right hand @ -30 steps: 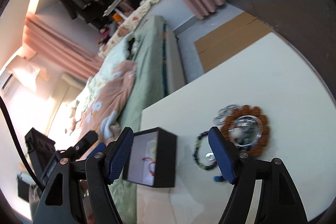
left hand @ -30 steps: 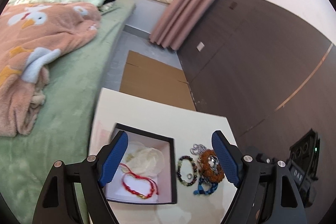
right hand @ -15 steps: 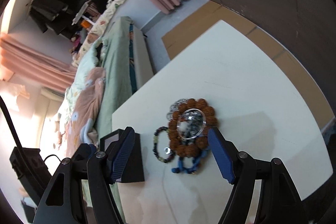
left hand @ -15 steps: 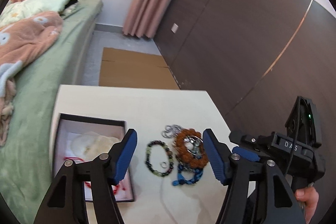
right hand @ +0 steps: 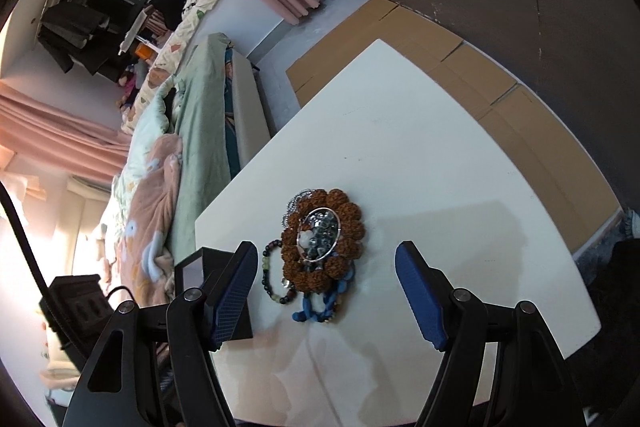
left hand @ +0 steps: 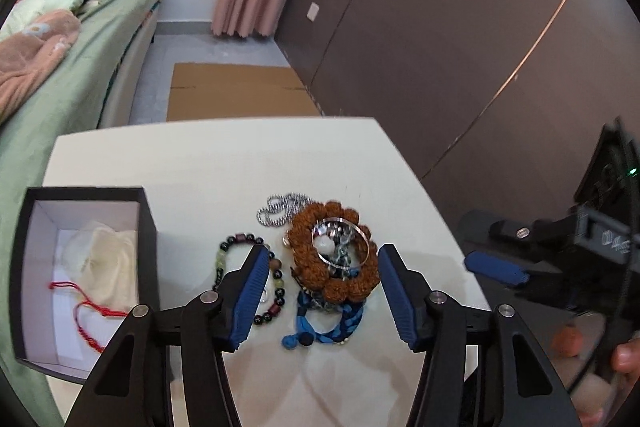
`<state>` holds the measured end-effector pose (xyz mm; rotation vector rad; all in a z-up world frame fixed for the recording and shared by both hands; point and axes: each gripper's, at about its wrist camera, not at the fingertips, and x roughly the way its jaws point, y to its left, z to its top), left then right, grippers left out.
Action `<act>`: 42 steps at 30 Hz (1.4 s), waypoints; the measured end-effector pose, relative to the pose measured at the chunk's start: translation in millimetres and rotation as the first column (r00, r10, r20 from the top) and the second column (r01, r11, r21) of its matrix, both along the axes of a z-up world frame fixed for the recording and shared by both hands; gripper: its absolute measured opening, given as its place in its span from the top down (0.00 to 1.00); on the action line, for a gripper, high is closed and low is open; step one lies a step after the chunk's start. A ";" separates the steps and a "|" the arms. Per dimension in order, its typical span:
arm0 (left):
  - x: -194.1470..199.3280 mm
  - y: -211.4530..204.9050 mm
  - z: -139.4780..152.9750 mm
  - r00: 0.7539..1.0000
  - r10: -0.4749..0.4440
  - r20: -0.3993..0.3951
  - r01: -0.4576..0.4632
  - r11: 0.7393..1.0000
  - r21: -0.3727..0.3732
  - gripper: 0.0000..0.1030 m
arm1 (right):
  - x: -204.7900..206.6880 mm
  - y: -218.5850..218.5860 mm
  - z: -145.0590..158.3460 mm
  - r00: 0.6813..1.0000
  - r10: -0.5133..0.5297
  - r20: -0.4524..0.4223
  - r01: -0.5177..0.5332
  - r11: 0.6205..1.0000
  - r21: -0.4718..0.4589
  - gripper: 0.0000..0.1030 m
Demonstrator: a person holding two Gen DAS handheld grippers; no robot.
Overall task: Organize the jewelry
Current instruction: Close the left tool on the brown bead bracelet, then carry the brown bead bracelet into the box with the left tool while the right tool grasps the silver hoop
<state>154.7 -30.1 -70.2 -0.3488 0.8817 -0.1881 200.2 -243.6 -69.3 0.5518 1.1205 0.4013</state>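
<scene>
Table: white rectangular tabletop [left hand: 208, 163], bearing the box and all loose jewelry.
Box: black open cardboard box with white lining [left hand: 146, 223], at the table's left edge; inside lie a cream fabric pouch [left hand: 106, 263] and a red cord bracelet [left hand: 90, 315].
Left gripper: black two-finger tool with blue ribbed pads [left hand: 320, 291], jaws closing, poised over the jewelry pile, pads not pressing on anything.
Right gripper: matching black tool with blue pads [right hand: 326, 291], jaws standing apart and empty, above the same pile.
Brown bracelet: ring of large knobbly brown seed beads [left hand: 310, 255], flat on the table right of the box.
Bangle: thin silver metal hoop [left hand: 362, 233] on top of the brown bracelet, over small grey beads.
Blue bracelet: braided blue cord band [left hand: 320, 329], touching the brown bracelet's near side.
Mixed bracelet: dark and green bead loop [left hand: 226, 259], between box and brown bracelet.
Chain: silver ball chain, bunched [left hand: 280, 209], at the brown bracelet's far side.
</scene>
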 end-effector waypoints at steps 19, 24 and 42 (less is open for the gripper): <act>21.4 -2.1 -43.9 0.993 0.029 -0.116 -0.038 0.996 -0.077 0.71 | 0.0 -6.7 -2.0 1.000 0.014 -0.010 -0.014 1.000 -0.001 0.29; 20.3 2.3 -38.8 0.993 0.041 -0.115 -0.053 0.993 -0.105 0.81 | 2.6 -3.0 -5.7 1.000 0.020 -0.017 -0.021 1.000 -0.016 0.29; -6.7 4.2 21.5 0.994 -0.055 0.090 0.071 0.981 -0.181 0.81 | 6.4 3.3 -13.9 0.999 0.011 -0.030 -0.013 0.998 -0.062 0.29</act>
